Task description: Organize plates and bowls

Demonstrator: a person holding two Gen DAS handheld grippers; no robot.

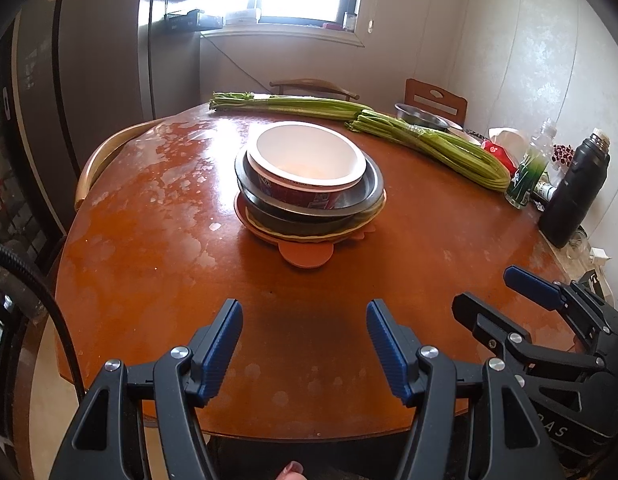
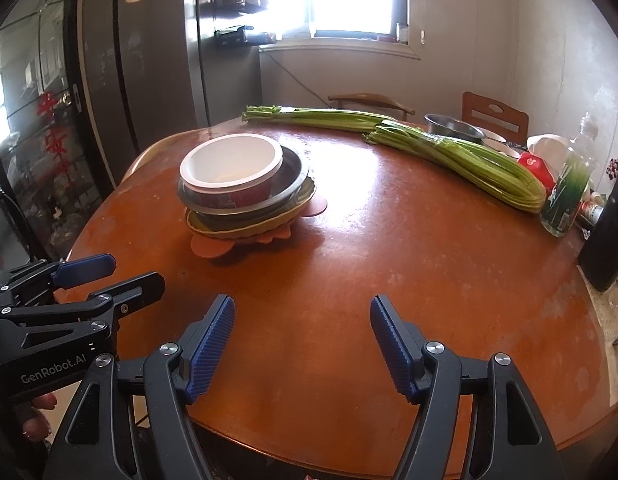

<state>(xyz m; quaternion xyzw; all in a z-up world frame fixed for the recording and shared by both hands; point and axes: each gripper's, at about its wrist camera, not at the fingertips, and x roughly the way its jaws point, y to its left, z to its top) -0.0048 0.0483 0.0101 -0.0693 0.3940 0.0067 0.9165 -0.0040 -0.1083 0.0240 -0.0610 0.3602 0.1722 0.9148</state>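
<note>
Two wrist views over a round brown table [image 1: 157, 264], its far-left surface blotched with pale marks. The left gripper [image 1: 305, 344] hangs above the near edge, blue ribbed pads apart with only bare tabletop between them; the right gripper [image 2: 303, 342] does likewise, jaws spread a little wider and empty. Each gripper shows in the other's view only from the side, partly cut by the frame edge. The stack of dishes [image 1: 309, 184] stands near the table's middle, well apart from both grippers: a white-lined bowl [image 1: 309, 152] with a red printed wall sits in a metal bowl [image 1: 371, 190], over a dark dish mostly hidden, a yellowish plate [image 2: 245, 230] seen only at its rim, and an orange lobed plate [image 1: 307, 258] at the bottom. How many pieces lie within cannot be told. Beyond lie two celery bundles [image 1: 429, 140]. A further metal bowl [image 1: 423, 116] at the far right is half hidden behind them. A black flask [image 1: 573, 192] and a clear bottle [image 1: 531, 168] crowd the right edge. The window is washed out by glare.
</note>
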